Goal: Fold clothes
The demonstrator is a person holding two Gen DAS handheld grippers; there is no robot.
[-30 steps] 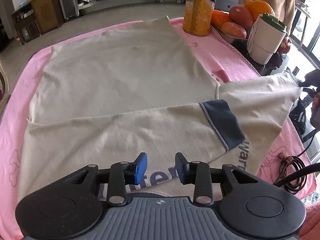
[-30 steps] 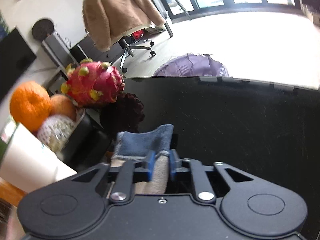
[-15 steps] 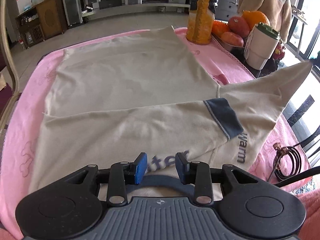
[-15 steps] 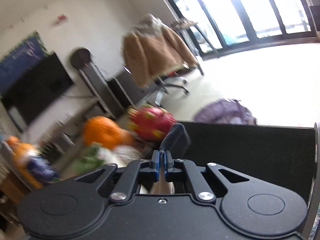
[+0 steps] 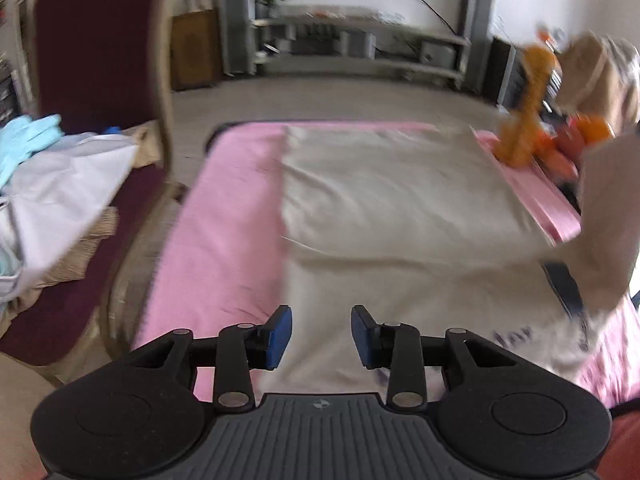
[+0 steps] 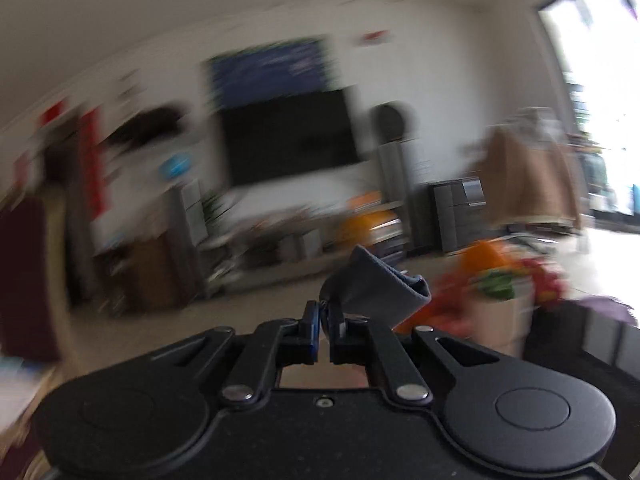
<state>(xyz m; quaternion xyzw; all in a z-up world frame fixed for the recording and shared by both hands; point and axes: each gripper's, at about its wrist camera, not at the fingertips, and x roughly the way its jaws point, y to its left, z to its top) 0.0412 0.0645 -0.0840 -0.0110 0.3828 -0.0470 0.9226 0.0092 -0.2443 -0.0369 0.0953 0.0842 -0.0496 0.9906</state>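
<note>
White walls, wall-mounted dark television [image 6: 288, 136], low grey media shelf [image 5: 360, 52], wooden cabinet [image 5: 196, 50], grey floor [image 5: 320, 100], maroon chair [image 5: 100, 40], bright window [image 6: 600, 92] at right.

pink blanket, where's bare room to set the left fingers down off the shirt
Bare pink blanket runs as a strip between the beige shirt and the chair piled with clothes. The open left gripper hangs near its close end. The far right corner is crowded with blurred fruit, and the raised sleeve covers the right edge.
</note>
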